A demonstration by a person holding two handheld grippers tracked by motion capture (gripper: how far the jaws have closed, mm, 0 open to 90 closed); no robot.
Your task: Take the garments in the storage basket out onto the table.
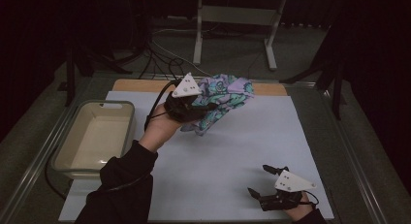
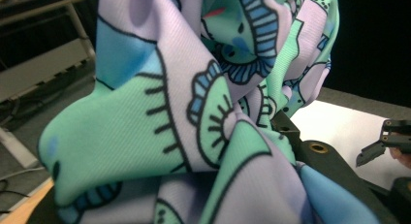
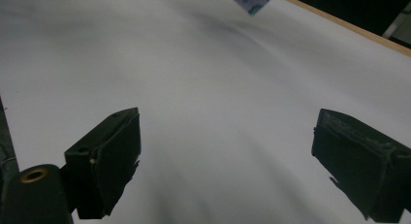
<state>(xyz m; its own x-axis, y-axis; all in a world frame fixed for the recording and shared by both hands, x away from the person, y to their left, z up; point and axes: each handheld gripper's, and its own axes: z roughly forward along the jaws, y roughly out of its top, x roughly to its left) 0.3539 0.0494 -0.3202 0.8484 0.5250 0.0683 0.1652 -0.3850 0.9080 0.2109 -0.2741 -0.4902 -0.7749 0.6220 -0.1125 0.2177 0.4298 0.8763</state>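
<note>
A cloth [image 1: 224, 94] printed in mint, lilac and blue is bunched in my left gripper [image 1: 207, 106], which is shut on it over the far middle of the white sheet [image 1: 218, 156]. In the left gripper view the cloth [image 2: 184, 98] drapes over the jaws and hides most of them. One corner of the cloth [image 3: 251, 0] hangs at the top of the right gripper view. My right gripper [image 1: 258, 179] rests low near the sheet's front right corner. It stands open [image 3: 232, 156] with only bare sheet between its jaws, and it appears far off in the left gripper view [image 2: 383, 146].
A clear plastic bin [image 1: 104, 104] stands at the left of the sheet. A wooden board edge [image 1: 135, 85] runs along the sheet's far side. Behind the table are floor cables [image 1: 160, 56] and a metal stand [image 1: 237, 15].
</note>
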